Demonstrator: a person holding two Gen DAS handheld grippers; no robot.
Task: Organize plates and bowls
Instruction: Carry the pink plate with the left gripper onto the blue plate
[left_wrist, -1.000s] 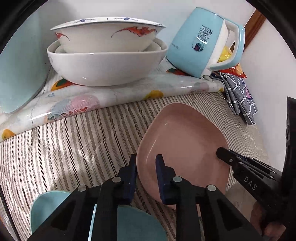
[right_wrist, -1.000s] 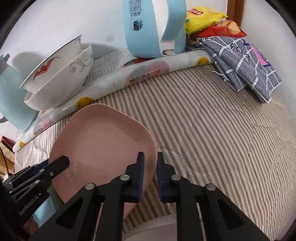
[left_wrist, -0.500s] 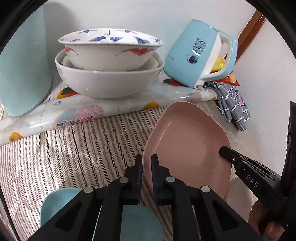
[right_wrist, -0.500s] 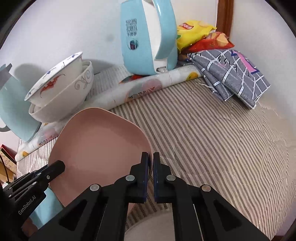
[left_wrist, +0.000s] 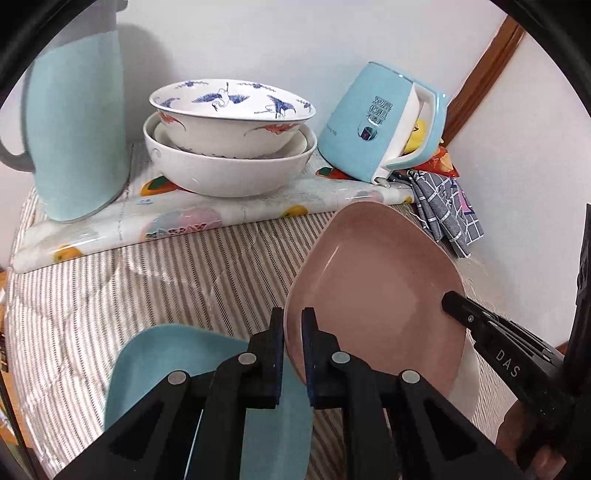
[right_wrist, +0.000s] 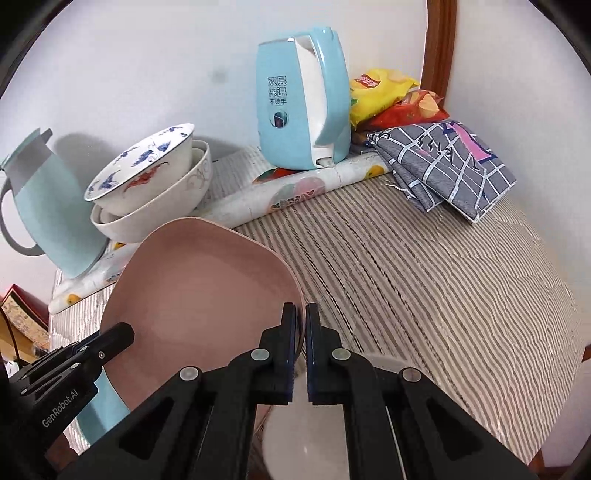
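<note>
Both grippers are lifting the pink plate clear of the striped cloth versus a second back; left gripper pinching its near-left rim, right gripper clamping the opposite edge, sharing the load so it stays steady above the teal plate, probably for stacking

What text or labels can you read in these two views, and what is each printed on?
"DAS": on the right gripper, seen from the left wrist.
"GenRobot.AI": on the left gripper, seen from the right wrist.
"双层保温 不烫手": on the blue kettle.
Logo on the yellow snack bag: too small to read.
</note>
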